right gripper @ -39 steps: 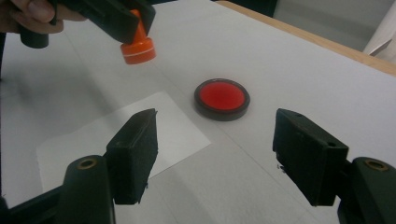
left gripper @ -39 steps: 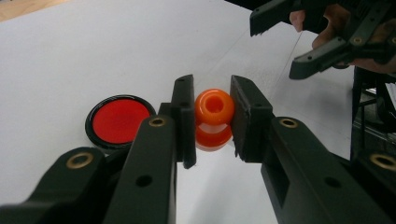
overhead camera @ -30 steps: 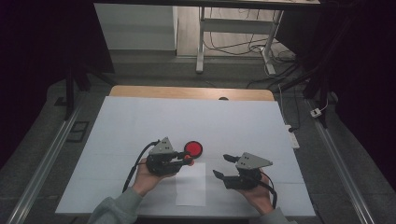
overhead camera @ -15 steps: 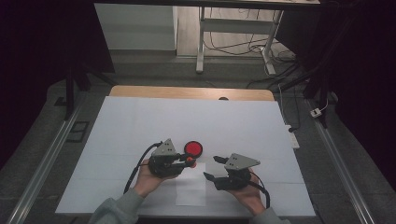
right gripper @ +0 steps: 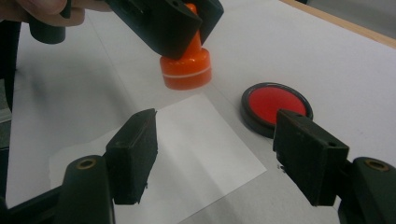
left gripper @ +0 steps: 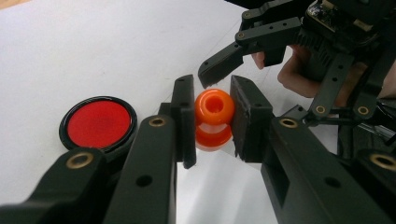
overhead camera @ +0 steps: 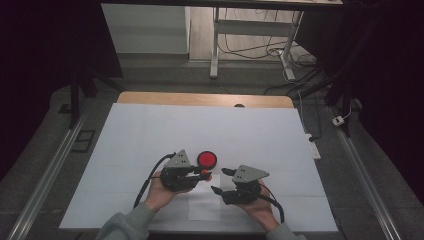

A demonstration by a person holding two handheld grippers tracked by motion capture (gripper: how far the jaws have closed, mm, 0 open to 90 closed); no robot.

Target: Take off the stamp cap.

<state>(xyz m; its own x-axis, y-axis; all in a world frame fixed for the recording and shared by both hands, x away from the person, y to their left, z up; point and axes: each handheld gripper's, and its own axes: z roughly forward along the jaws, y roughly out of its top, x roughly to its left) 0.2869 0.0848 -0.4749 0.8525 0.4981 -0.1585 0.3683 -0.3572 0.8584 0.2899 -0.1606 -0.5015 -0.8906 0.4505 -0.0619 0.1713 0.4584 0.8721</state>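
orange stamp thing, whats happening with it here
A person is working at a white-covered table with a gripper in each hand. The left gripper is shut on the orange stamp, holding it lifted just above the table, between the red ink pad and a small sheet of white paper. The right gripper is open and holds nothing; it hangs over the paper, pointed toward the stamp. The paper looks blank, so no stamp mark has been made yet.

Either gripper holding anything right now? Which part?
The left gripper is shut on the orange stamp, clamped at its rounded knob handle, with the base lifted above the paper sheet. The right gripper is open and holds nothing.
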